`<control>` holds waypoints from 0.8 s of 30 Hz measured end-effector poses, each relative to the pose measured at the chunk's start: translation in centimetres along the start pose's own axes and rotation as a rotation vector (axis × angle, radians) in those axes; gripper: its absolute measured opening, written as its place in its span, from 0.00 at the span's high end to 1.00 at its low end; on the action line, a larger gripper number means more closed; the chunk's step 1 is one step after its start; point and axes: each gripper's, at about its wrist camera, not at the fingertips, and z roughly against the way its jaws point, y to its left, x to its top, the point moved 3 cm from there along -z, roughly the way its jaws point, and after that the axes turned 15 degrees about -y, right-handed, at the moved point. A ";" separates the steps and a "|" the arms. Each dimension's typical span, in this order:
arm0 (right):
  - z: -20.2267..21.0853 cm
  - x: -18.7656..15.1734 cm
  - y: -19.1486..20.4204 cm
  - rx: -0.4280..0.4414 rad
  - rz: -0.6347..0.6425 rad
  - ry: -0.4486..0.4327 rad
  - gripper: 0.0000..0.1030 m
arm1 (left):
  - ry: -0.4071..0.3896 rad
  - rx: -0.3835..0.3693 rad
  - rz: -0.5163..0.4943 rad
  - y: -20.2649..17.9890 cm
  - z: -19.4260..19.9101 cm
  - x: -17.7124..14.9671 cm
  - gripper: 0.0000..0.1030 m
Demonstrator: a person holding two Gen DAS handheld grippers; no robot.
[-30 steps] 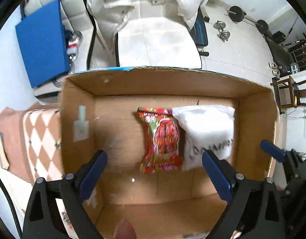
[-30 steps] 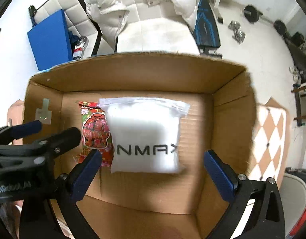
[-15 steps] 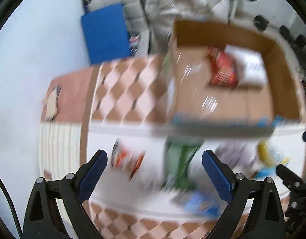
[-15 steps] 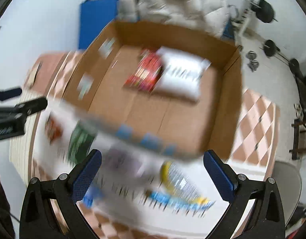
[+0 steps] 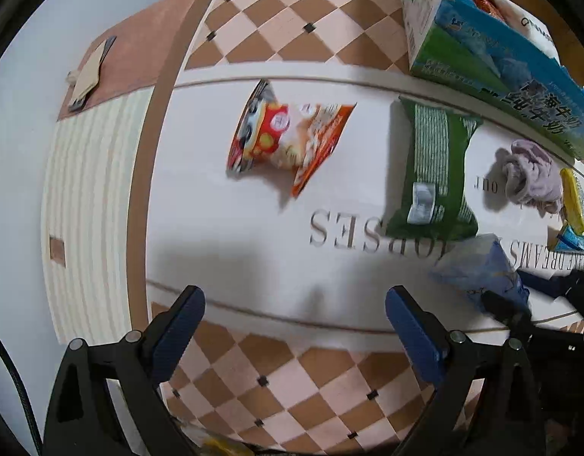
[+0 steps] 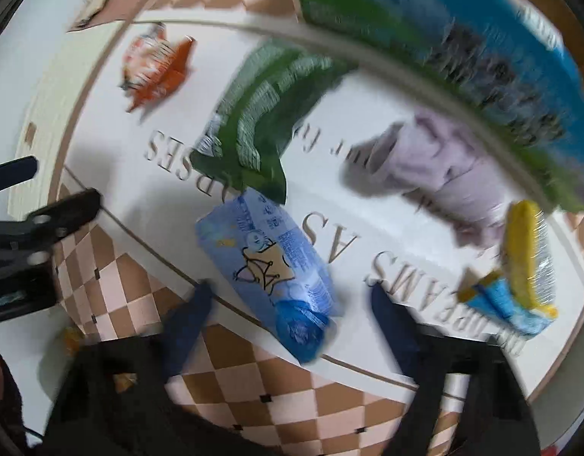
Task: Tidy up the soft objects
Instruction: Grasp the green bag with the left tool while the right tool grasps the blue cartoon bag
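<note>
Soft packs lie on a white mat on the checkered table. An orange snack bag (image 5: 288, 140) lies ahead of my open, empty left gripper (image 5: 295, 326). A green pack (image 5: 432, 167), a lilac cloth (image 5: 531, 174), a yellow-blue pack (image 5: 575, 209) and a light blue pack (image 5: 478, 266) lie to its right. In the blurred right wrist view my open right gripper (image 6: 292, 323) straddles the near end of the blue pack (image 6: 269, 262). The green pack (image 6: 261, 114), lilac cloth (image 6: 444, 163), orange bag (image 6: 155, 64) and yellow-blue pack (image 6: 520, 266) lie beyond.
The cardboard box with its green and blue printed side (image 5: 493, 64) stands at the far right of the table, also in the right wrist view (image 6: 444, 38). A tan tag (image 5: 88, 72) lies at the far left. My right gripper's body shows in the left wrist view.
Both grippers have swung back from over the box and down toward the mat. The box has gone from centre view to the top right. The right gripper now sits over the blue pack.
</note>
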 end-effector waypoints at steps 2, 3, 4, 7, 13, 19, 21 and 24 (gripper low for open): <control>-0.5 -0.6 -1.6 0.009 -0.108 0.025 0.70 | -0.014 -0.021 -0.015 -0.5 -0.1 1.0 0.05; -0.3 -1.0 -2.7 0.025 -0.180 0.020 0.77 | -0.019 -0.029 -0.023 -0.8 0.1 1.5 0.05; 0.2 -1.8 -4.3 0.045 -0.270 0.016 0.79 | -0.024 -0.040 -0.035 -1.3 0.3 2.0 0.05; 1.3 -4.3 -8.2 0.045 -0.445 0.005 0.79 | -0.011 -0.080 -0.063 -3.0 -0.5 3.7 0.05; 2.1 -8.1 -13.3 -0.020 -0.625 -0.006 0.25 | 0.058 -0.171 -0.088 -7.1 -3.7 6.9 0.05; 3.8 -7.5 -13.4 -0.077 -0.582 -0.057 0.17 | 0.139 -0.151 -0.172 -9.8 -7.6 6.9 0.26; 3.8 -6.9 -13.2 -0.106 -0.544 -0.055 0.17 | 0.151 -0.155 -0.184 -9.9 -7.9 6.0 0.38; 3.5 -5.9 -12.8 -0.132 -0.471 -0.040 0.16 | 0.135 -0.137 -0.212 -9.7 -6.9 4.0 0.54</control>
